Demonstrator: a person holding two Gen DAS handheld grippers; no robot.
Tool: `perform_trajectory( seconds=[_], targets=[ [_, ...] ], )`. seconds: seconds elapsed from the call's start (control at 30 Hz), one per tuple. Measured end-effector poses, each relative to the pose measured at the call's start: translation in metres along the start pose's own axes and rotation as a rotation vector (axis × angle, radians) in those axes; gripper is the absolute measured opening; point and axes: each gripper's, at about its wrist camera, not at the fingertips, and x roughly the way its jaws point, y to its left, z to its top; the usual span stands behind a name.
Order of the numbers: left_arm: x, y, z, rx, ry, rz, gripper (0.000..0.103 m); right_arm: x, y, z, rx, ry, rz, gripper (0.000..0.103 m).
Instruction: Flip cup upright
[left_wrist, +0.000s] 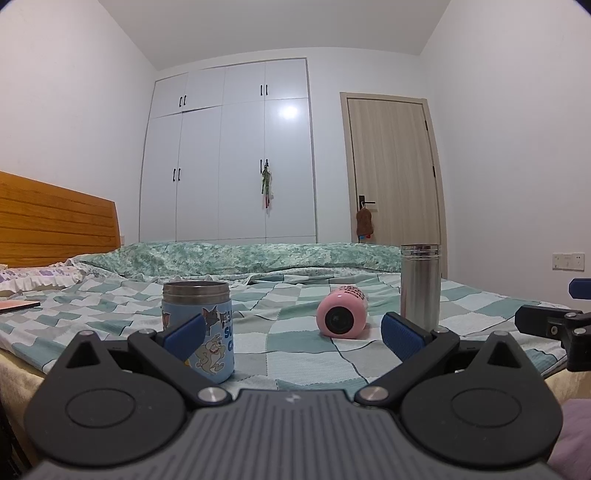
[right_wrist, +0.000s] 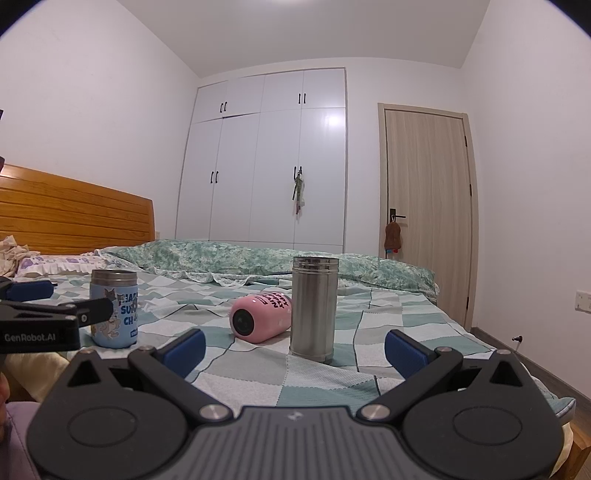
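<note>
A pink cup (left_wrist: 341, 312) lies on its side on the checked bedspread, one round end turned toward me; it also shows in the right wrist view (right_wrist: 260, 316). My left gripper (left_wrist: 293, 335) is open and empty, short of the cup, at the bed's near edge. My right gripper (right_wrist: 294, 347) is open and empty, just short of the steel flask (right_wrist: 314, 306), with the pink cup beyond and left of it.
A blue cartoon-print cup (left_wrist: 199, 328) stands upright at the left, just beyond my left gripper's left finger. The tall steel flask (left_wrist: 420, 286) stands upright right of the pink cup. A rolled green duvet (left_wrist: 240, 258) lies across the far side. The wooden headboard (left_wrist: 55, 218) is left.
</note>
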Motion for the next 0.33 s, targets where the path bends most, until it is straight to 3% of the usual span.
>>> perform_trajectory(
  seconds=[0.33],
  targets=[
    [-0.0036,0.0028,0.0002,-0.014,-0.019,0.001,0.103,-0.0002,0.0004,0.0000,-0.001,0.000,0.000,0.103]
  ],
)
